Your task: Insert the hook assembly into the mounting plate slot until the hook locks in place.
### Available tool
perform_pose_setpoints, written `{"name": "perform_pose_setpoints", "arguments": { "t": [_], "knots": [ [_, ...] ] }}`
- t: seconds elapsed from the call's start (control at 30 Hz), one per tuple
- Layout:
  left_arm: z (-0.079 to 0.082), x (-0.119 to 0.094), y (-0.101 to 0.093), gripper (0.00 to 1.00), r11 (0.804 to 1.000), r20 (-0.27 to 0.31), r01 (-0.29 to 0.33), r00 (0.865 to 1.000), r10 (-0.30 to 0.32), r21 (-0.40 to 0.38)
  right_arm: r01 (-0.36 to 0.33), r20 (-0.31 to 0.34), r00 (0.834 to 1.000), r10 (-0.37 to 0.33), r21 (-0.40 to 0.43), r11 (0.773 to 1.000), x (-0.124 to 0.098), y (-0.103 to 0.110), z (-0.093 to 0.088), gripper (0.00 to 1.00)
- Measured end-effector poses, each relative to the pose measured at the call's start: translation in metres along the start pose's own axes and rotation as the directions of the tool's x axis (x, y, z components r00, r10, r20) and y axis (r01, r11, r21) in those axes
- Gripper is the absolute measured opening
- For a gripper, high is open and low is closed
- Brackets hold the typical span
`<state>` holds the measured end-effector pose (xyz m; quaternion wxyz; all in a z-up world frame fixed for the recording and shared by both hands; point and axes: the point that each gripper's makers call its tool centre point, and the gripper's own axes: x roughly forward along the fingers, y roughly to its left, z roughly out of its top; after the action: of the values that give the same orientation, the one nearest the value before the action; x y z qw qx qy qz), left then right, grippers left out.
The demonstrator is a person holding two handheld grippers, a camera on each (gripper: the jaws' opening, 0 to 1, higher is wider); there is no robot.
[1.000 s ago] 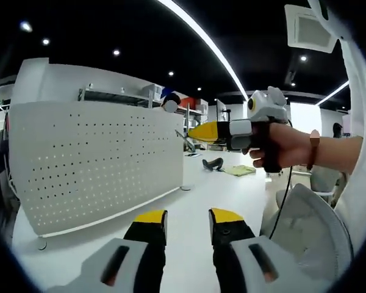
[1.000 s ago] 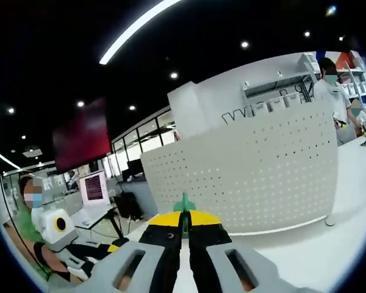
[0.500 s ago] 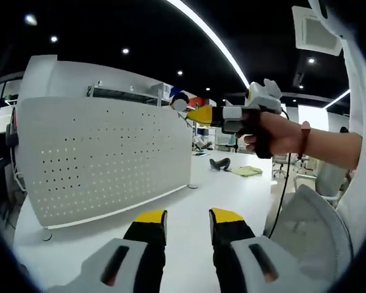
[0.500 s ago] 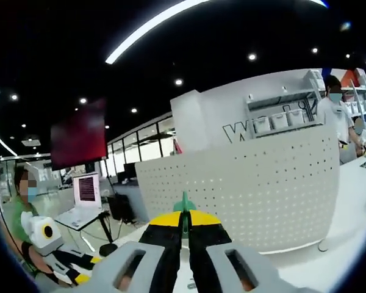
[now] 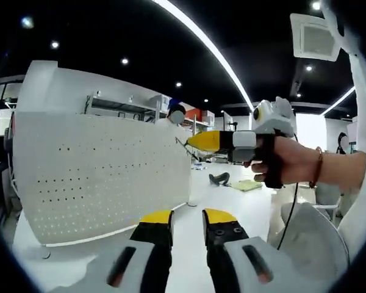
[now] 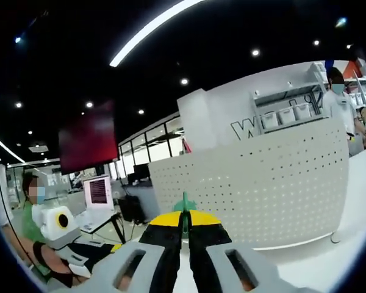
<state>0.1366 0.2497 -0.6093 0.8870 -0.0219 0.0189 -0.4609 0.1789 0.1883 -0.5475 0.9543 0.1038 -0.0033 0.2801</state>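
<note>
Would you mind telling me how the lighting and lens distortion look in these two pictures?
Left gripper view: the ceiling light strip bows into a curve and the pegboard bulges, evenly lit. Right gripper view: dark ceiling, the same bowing, the right tongs sharp and shut on a green hook.

Matt white perforated mounting plate [image 5: 104, 177] (metal, seemingly), glossy white table [image 5: 232, 204].
</note>
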Motion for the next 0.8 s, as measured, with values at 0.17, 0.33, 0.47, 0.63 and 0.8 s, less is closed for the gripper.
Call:
{"name": "perform_pose_setpoints", "arguments": {
  "t": [0.17, 0.33, 0.47, 0.63, 0.8],
  "knots": [
    [0.012, 0.008, -0.003, 0.21, 1.000, 0.028, 0.022, 0.999, -0.021, -0.005, -0.011, 0.000, 1.000, 0.011, 0.030, 0.999, -0.003, 0.005, -0.004, 0.02],
    [0.020, 0.014, -0.006, 0.20, 0.999, 0.045, 0.039, 0.998, -0.038, -0.013, -0.035, 0.010, 0.999, 0.035, 0.071, 0.997, -0.006, 0.011, -0.005, 0.02],
    [0.028, 0.019, -0.009, 0.20, 0.999, 0.063, 0.047, 0.997, -0.047, -0.013, -0.046, 0.019, 0.999, 0.044, 0.092, 0.995, -0.008, 0.017, -0.008, 0.02],
    [0.033, 0.023, -0.011, 0.17, 0.998, 0.072, 0.058, 0.996, -0.057, -0.012, -0.069, 0.009, 0.998, 0.068, 0.101, 0.992, -0.009, 0.026, -0.012, 0.02],
    [0.035, 0.022, -0.010, 0.11, 0.998, 0.078, 0.054, 0.996, -0.053, -0.009, -0.097, 0.003, 0.995, 0.097, 0.118, 0.988, -0.009, 0.035, -0.015, 0.02]
  ]
}}
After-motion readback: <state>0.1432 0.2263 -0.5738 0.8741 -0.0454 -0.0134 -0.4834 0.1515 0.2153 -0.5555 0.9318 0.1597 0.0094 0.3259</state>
